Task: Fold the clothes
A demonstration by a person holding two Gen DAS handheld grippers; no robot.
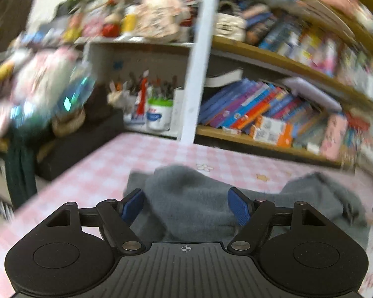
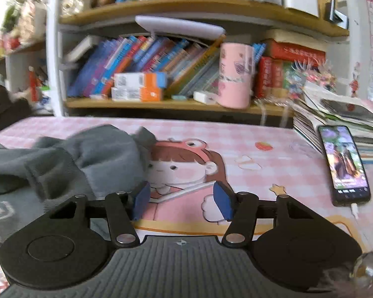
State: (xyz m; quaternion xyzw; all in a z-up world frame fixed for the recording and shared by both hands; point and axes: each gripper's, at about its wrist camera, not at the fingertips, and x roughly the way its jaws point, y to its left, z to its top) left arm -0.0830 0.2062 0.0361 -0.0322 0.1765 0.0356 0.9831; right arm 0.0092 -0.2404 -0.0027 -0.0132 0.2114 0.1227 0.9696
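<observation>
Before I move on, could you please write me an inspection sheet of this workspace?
Surface: pink checked tablecloth with a cartoon girl print.
Job's things: one grey garment, crumpled and unfolded, at the table's left.
Clutter: lit phone lying flat on the right, beside a stack of papers.
Grippers: left gripper open above the garment; right gripper open over the print, holding nothing.
Cables: white plug in the phone's near end; the rest out of view.
Surroundings: bookshelves with books, a pink cup and pen pots.
</observation>
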